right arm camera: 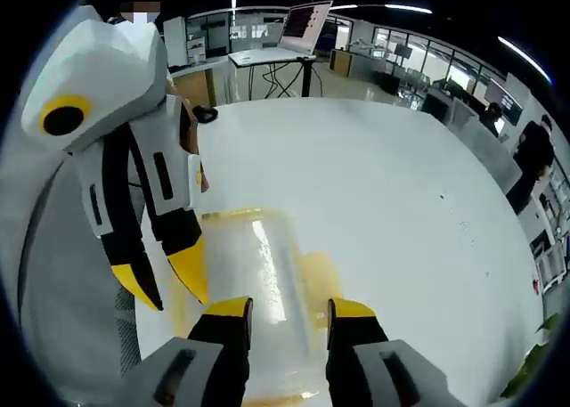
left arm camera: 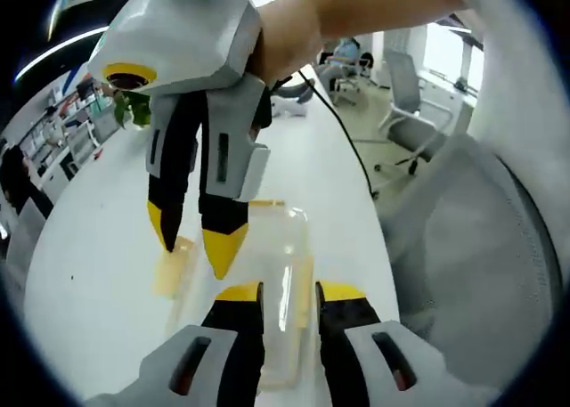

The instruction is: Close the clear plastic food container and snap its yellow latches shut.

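Clear container point(left arm camera: 272, 282) on white table point(right arm camera: 383, 184)

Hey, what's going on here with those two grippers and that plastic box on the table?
A person is working a clear plastic food container on a white table with a handheld gripper in each hand. The left gripper and the right gripper both sit low over the container from opposite sides, jaws slightly apart and gripping nothing. A yellow latch shows along the container's side. Whether the lid is fully down or any latch is snapped cannot be told.
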Demonstrator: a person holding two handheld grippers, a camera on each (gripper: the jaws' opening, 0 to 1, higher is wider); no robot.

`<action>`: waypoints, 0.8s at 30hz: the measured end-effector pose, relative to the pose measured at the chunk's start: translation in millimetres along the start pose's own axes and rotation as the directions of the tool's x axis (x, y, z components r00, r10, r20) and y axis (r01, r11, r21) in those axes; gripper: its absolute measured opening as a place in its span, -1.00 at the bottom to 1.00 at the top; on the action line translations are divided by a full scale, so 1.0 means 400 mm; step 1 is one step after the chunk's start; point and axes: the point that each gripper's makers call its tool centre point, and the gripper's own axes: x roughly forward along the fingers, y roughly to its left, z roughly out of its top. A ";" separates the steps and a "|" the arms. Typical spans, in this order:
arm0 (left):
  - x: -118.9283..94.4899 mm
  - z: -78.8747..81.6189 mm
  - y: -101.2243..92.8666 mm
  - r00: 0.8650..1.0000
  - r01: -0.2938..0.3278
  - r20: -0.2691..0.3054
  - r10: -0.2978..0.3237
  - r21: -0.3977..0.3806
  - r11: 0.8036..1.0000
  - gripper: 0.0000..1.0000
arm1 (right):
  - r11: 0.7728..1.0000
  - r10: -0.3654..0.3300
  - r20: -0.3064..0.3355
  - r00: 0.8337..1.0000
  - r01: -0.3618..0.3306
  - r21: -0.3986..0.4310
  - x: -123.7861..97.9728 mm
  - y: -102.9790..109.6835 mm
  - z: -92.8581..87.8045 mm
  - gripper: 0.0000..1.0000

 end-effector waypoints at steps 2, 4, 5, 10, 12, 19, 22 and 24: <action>0.001 -0.003 -0.003 1.000 -0.004 -0.007 0.004 0.019 1.000 -0.58 | 1.000 0.003 -0.003 1.000 -0.003 -0.001 0.003 -0.005 0.000 -0.38; 0.001 -0.003 -0.006 1.000 -0.004 -0.008 0.004 0.034 0.999 -0.58 | 1.000 0.010 -0.011 1.000 -0.010 0.005 0.007 -0.008 -0.003 -0.36; 0.003 -0.005 -0.006 1.000 -0.002 -0.011 0.002 0.037 0.999 -0.58 | 1.000 0.011 -0.013 1.000 -0.011 0.002 0.008 -0.010 -0.004 -0.37; 0.002 -0.004 -0.003 1.000 -0.009 -0.011 0.009 0.041 0.999 -0.57 | 0.999 0.047 -0.002 0.999 -0.047 -0.010 0.013 0.000 0.003 -0.29; 0.002 -0.006 -0.003 1.000 -0.009 -0.010 0.009 0.039 0.999 -0.57 | 0.996 0.088 0.009 0.996 -0.088 0.024 0.017 0.014 0.010 -0.22; 0.007 -0.008 -0.007 1.000 -0.008 -0.011 0.009 0.045 0.999 -0.57 | 0.995 0.099 -0.031 0.995 -0.099 -0.013 0.025 0.012 0.003 -0.18; 0.010 -0.004 -0.005 1.000 -0.020 -0.009 0.020 0.062 0.998 -0.51 | 0.992 0.122 -0.038 0.992 -0.122 -0.004 0.025 0.013 0.000 -0.15; 0.014 -0.004 -0.006 1.000 -0.021 -0.014 0.022 0.070 0.997 -0.50 | 0.990 0.140 -0.043 0.989 -0.140 -0.001 0.025 0.018 -0.003 -0.12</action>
